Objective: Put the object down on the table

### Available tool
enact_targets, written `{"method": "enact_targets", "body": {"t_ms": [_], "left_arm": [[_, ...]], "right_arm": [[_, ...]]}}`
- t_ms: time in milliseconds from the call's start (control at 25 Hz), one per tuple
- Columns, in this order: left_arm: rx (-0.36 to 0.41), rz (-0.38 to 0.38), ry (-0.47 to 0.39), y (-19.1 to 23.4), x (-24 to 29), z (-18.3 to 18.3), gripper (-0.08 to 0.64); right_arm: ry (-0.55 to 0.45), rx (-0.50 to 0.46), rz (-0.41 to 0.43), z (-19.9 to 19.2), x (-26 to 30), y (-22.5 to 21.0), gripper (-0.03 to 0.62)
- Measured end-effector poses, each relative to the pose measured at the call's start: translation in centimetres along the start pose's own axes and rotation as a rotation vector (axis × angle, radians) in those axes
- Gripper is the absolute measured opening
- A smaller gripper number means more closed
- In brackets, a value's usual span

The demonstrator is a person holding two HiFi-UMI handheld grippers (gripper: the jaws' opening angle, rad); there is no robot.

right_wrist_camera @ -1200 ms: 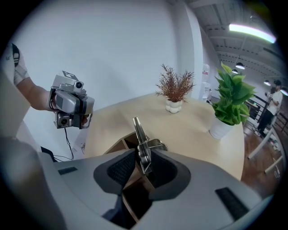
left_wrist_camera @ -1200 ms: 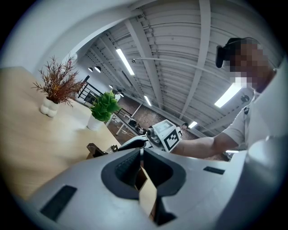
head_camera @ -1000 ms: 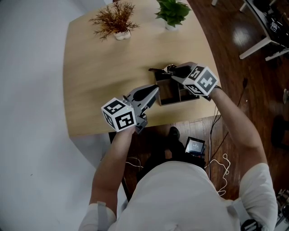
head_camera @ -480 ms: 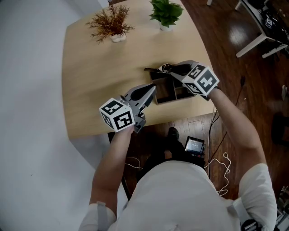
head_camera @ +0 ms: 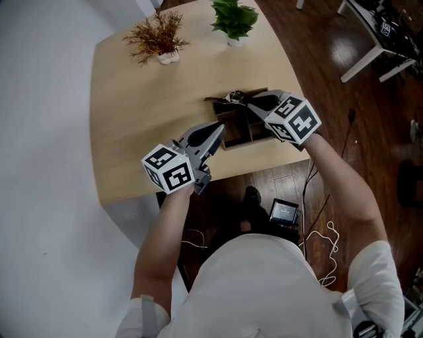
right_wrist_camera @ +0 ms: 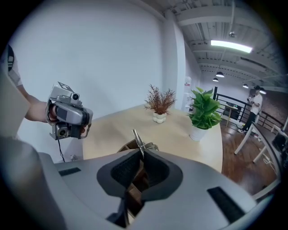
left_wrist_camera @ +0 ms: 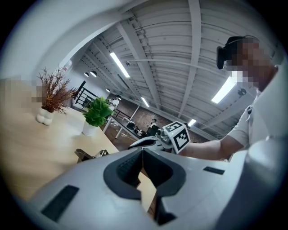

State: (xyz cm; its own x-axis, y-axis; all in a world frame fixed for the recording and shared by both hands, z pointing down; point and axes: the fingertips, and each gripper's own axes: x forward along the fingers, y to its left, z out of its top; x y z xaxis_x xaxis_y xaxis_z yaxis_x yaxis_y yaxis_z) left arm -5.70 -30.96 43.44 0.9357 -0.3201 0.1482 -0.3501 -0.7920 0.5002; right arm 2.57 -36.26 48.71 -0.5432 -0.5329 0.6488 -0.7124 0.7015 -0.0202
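A dark wooden organiser box with open compartments sits at the near edge of the light wooden table. My left gripper is shut on the box's left wall; its jaws meet in the left gripper view. My right gripper is shut on a thin upright edge at the box's far side, and the thin strip rises between its jaws. A small metal clip shows at the box's back rim. I cannot tell whether the box rests on the table or hangs just above it.
A dried brown plant in a white pot and a green potted plant stand at the table's far edge. Below the near edge lie dark wood floor, cables and a small screen device. White desk legs stand at the far right.
Both grippers keep their hold on the box. The whole scene has drifted slightly up and left in the head view; the box stays at the table's near edge.
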Motion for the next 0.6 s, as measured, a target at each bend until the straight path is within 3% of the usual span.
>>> {"method": "enact_targets", "body": {"t_ms": [120, 600], "left_arm": [[0.006, 0.001, 0.000, -0.6, -0.1, 0.0, 0.002], [0.051, -0.010, -0.015, -3.9, -2.0, 0.5, 0.002]], "right_arm": [[-0.015, 0.019, -0.015, 0.0, -0.9, 0.3, 0.005], [-0.088, 0.051, -0.035, 1.5, -4.8, 3.1, 0.003]]}}
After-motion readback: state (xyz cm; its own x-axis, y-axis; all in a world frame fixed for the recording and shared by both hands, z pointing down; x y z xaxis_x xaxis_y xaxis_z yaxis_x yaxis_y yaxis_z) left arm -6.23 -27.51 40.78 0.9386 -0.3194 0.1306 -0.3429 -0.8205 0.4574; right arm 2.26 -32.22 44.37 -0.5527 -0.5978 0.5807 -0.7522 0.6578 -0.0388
